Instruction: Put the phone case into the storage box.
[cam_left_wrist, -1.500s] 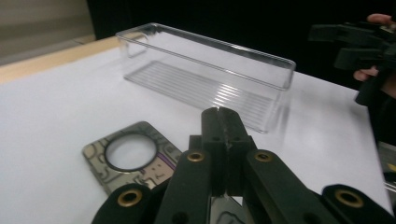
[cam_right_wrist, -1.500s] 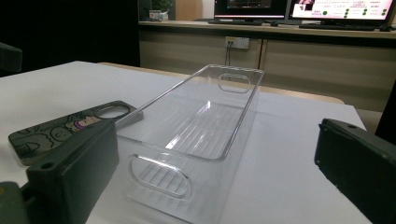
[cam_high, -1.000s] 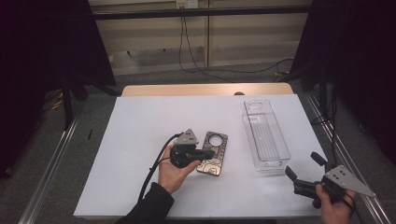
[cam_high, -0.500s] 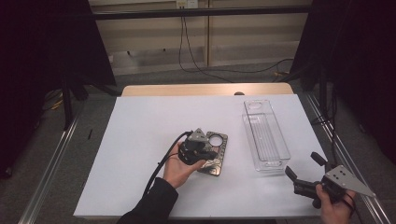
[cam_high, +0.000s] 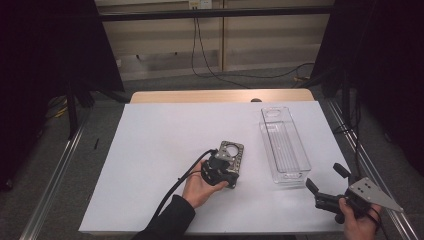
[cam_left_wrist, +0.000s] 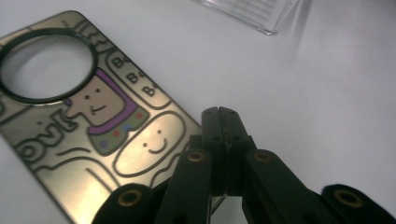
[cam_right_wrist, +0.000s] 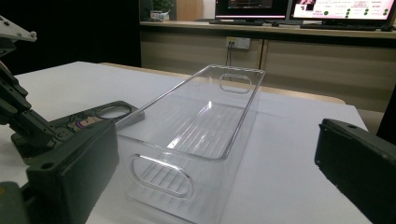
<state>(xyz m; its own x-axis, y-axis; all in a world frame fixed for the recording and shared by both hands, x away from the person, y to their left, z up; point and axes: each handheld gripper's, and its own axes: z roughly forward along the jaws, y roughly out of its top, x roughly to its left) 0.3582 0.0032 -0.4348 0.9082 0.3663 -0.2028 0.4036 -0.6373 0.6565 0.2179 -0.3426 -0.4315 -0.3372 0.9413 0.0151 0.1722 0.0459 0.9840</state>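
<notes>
A phone case (cam_high: 234, 150) with cartoon figures and a round camera hole lies flat on the white table (cam_high: 150, 150). My left gripper (cam_high: 223, 172) rests over its near end. In the left gripper view the jaws (cam_left_wrist: 223, 116) are pressed together, tips over the case's (cam_left_wrist: 93, 126) lower right edge. Whether they pinch the edge is hidden. My right gripper (cam_high: 325, 177) is held open at the table's near right corner, empty, and points at the short end of a clear plastic bin (cam_right_wrist: 201, 121). The case (cam_right_wrist: 93, 116) and the left gripper (cam_right_wrist: 18, 116) appear at the left of the right gripper view.
The clear bin (cam_high: 282, 145) stands lengthwise at the right of the table, empty, with handle cut-outs at both ends. A cable (cam_high: 175, 187) trails from the left gripper toward the front edge. Metal rails run along both sides of the table.
My left gripper has slid right and a little nearer, from beside the case onto its near end. The right gripper has stayed in place, open.
</notes>
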